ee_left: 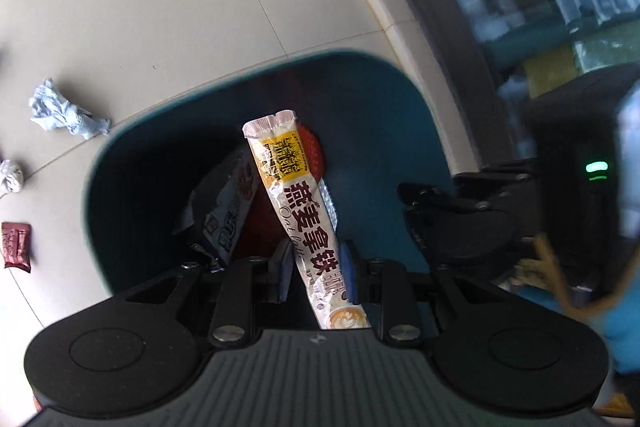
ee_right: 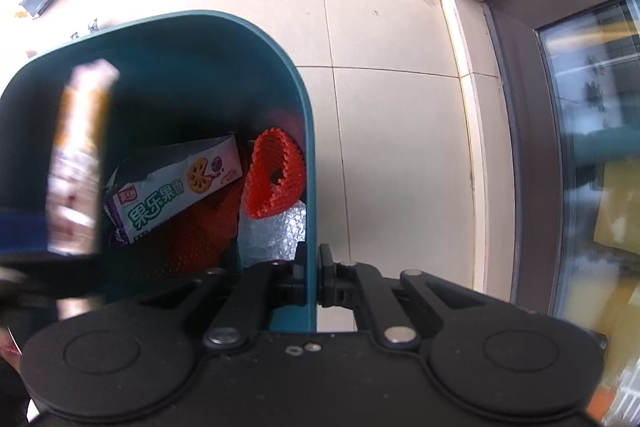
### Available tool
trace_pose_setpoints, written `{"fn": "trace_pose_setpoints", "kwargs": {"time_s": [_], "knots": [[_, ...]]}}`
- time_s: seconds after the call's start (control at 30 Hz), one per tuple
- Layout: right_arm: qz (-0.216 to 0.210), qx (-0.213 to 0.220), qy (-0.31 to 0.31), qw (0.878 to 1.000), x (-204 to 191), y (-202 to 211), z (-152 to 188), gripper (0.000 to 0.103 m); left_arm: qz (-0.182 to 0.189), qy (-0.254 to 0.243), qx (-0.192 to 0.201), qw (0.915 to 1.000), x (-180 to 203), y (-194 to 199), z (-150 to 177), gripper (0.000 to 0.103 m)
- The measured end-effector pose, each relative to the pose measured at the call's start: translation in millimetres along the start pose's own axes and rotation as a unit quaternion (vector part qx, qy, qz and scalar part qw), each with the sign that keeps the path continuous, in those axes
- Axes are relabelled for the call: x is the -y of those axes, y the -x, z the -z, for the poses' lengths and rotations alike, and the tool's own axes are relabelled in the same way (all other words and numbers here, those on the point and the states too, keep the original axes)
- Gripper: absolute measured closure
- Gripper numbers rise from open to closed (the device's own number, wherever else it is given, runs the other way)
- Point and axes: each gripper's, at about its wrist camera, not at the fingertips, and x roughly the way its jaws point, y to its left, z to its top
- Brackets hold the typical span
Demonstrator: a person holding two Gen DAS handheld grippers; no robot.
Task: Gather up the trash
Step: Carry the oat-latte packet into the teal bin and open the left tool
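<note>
Beige tiled floor [ee_left: 160, 7] beside a glass door [ee_right: 592, 107]. Left hand-held gripper [ee_left: 316, 271] pinches a latte sachet [ee_left: 296, 203] above the teal bin [ee_right: 306, 131]; right hand-held gripper [ee_right: 313, 277] clamps the bin's rim. Crumpled tissue [ee_left: 66, 111] lies on the tiles.

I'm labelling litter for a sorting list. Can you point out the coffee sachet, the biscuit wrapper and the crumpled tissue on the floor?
coffee sachet [ee_left: 298, 203]: left wrist view, middle of its printed face.
biscuit wrapper [ee_right: 180, 187]: right wrist view, printed front, inside the bin.
crumpled tissue [ee_left: 64, 111]: left wrist view, centre of the wad.
</note>
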Motion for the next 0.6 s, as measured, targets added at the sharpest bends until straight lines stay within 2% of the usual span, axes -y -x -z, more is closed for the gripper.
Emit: {"fn": "trace_pose_setpoints", "kwargs": {"time_s": [0.07,0.2,0.27,0.47,0.5,0.53,0.57,0.6], "knots": [[-0.004,-0.002,-0.012,1.0,5,-3,0,0.1,0.011,0.019,-0.012,0.9997,-6,-19,-3,0.078],[-0.011,-0.01,-0.032,0.999,11,-7,-1,0.1,0.007,0.014,-0.032,0.9994,-11,-44,-3,0.078],[-0.012,-0.012,-0.034,0.999,12,-9,0,0.1,-0.003,0.012,-0.036,0.9993,-12,-49,-3,0.078],[-0.021,-0.024,-0.045,0.999,16,-17,-1,0.1,0.004,0.014,-0.038,0.9992,-15,-49,-5,0.073],[-0.022,-0.025,-0.047,0.998,17,-18,-2,0.1,0.012,0.016,-0.036,0.9992,-17,-46,-5,0.066],[-0.023,-0.027,-0.047,0.998,17,-19,-2,0.1,0.018,0.018,-0.032,0.9992,-19,-43,-4,0.049],[-0.022,-0.028,-0.046,0.998,17,-19,-3,0.1,0.026,0.021,-0.026,0.9991,-21,-39,-4,0.042],[-0.023,-0.029,-0.046,0.998,17,-20,-3,0.1,0.03,0.022,-0.023,0.999,-22,-34,-3,0.04]]}}
